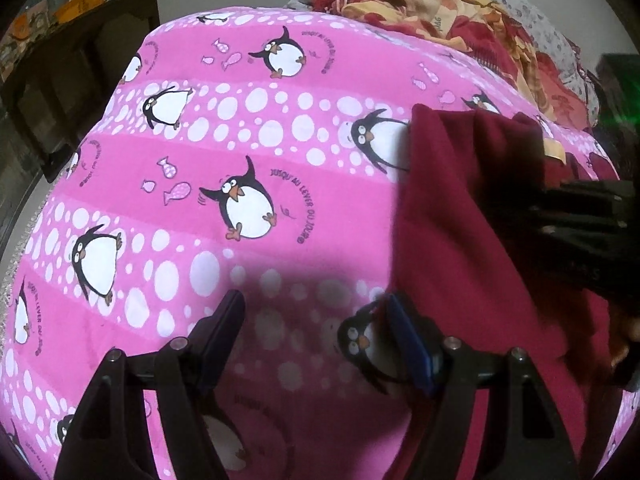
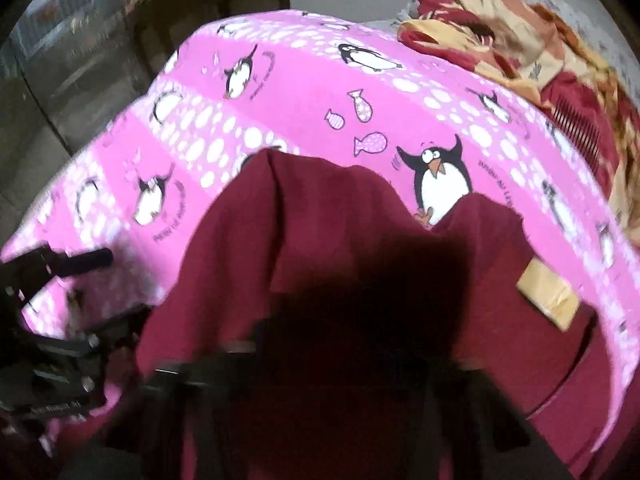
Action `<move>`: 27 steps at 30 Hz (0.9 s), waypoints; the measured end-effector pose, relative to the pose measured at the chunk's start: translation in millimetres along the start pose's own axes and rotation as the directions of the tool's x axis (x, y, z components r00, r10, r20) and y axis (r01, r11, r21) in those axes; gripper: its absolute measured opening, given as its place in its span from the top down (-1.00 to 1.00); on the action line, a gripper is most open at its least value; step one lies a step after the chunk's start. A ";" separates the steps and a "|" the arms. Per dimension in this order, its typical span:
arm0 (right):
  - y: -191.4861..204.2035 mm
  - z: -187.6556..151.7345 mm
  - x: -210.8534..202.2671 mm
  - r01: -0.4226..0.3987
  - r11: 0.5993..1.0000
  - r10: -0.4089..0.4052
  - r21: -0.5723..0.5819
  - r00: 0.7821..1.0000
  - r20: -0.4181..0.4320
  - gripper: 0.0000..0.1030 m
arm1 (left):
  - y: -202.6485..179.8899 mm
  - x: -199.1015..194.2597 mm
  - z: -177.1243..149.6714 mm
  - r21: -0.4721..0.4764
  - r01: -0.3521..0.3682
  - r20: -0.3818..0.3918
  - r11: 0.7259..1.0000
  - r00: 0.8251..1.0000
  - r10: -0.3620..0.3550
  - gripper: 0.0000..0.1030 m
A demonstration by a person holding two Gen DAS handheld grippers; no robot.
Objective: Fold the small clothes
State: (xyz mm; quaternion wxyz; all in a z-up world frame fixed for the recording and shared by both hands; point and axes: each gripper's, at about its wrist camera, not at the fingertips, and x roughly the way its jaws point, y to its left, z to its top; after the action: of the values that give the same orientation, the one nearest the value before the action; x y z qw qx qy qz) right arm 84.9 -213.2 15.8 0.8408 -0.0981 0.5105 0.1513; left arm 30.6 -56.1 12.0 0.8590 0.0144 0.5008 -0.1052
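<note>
Bed, pink penguin sheet: wide flat stretch lies bare ahead of my left gripper and off to its left. I could pass there freely; nothing lies between its spread fingers. To its right the maroon garment covers the sheet, and my right gripper hangs over it, blocking that side. Far end of the bed: heaped red-and-cream blanket closes the way. Dark cabinet stands beyond the left edge.
</note>
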 end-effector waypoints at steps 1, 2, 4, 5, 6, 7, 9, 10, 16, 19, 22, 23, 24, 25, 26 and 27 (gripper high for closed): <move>1.8 -1.6 -3.4 0.010 1.000 -0.010 0.003 1.000 0.009 0.91 | -0.2 1.4 1.1 -0.003 -0.001 -0.001 1.000 1.000 0.001 -0.41; 3.2 -2.6 -7.5 0.018 1.000 -0.018 0.005 1.000 0.018 0.91 | 0.5 2.5 1.6 -0.007 -0.003 -0.001 1.000 1.000 0.003 -0.41; 3.4 -3.6 -20.0 0.035 0.999 -0.036 0.023 0.997 0.071 0.92 | 1.9 4.3 1.1 -0.008 -0.010 -0.004 1.000 1.000 0.010 -0.41; 1.1 -2.6 -25.9 0.043 0.998 -0.048 0.046 0.994 0.099 0.92 | 2.5 4.7 0.8 -0.008 -0.011 -0.005 1.000 1.000 0.011 -0.41; -2.6 -3.6 -32.5 0.057 0.996 -0.065 0.070 0.990 0.122 0.92 | 2.4 5.1 0.7 -0.007 -0.015 -0.005 1.000 1.000 0.015 -0.41; -7.8 -2.8 -34.5 0.077 0.992 -0.091 0.104 0.986 0.139 0.92 | 2.7 4.8 0.3 -0.006 -0.017 -0.004 1.000 1.000 0.017 -0.41; -16.8 1.2 -25.5 0.070 0.983 -0.091 0.171 0.988 0.124 0.92 | 2.1 2.7 0.7 -0.006 -0.023 -0.004 1.000 1.000 0.023 -0.41; -20.3 0.5 -18.8 0.060 0.979 -0.081 0.195 0.991 0.105 0.92 | 0.8 0.6 1.7 -0.006 -0.027 -0.004 1.000 1.000 0.026 -0.41; -22.6 -29.0 -46.6 -0.015 0.961 -0.024 0.277 0.990 0.139 0.83 | -4.6 -29.1 7.6 0.002 -0.008 0.064 1.000 0.998 0.007 -0.41; -20.5 -61.7 -66.6 0.054 0.951 -0.090 0.304 0.990 0.105 0.64 | -12.2 -36.9 11.2 0.009 0.018 0.086 1.000 0.996 -0.019 -0.41; -38.8 -98.9 -76.2 0.128 0.922 -0.160 0.366 0.986 0.056 0.58 | -26.8 -33.8 11.4 0.041 0.033 0.077 0.999 0.996 -0.036 -0.41; -48.0 -111.3 -75.8 0.144 0.908 -0.170 0.393 0.985 0.033 0.57 | -31.7 -32.6 9.0 0.052 0.032 0.073 0.998 0.997 -0.036 -0.41; -60.3 -124.4 -70.4 0.164 0.887 -0.177 0.431 0.984 -0.010 0.52 | -38.3 -28.2 8.4 0.064 0.036 0.064 0.997 0.997 -0.040 -0.41; -71.1 -135.2 -66.1 0.169 0.872 -0.167 0.460 0.985 -0.046 0.50 | -47.6 -19.9 6.6 0.078 0.042 0.047 0.996 0.998 -0.046 -0.41; -76.8 -139.7 -65.7 0.139 0.867 -0.137 0.479 0.990 -0.039 0.50 | -53.7 -12.4 4.9 0.089 0.044 0.022 0.995 0.999 -0.046 -0.41; -81.0 -143.6 -70.6 0.105 0.863 -0.111 0.494 0.994 -0.016 0.50 | -58.2 -7.1 1.8 0.097 0.043 -0.002 0.994 0.999 -0.043 -0.41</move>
State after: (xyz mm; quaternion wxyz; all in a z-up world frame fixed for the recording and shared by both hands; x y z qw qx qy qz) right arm -36.0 -345.6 13.4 0.8482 0.0927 0.5206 -0.0309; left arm 17.4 -112.1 23.7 0.8548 0.0456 0.4954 -0.1478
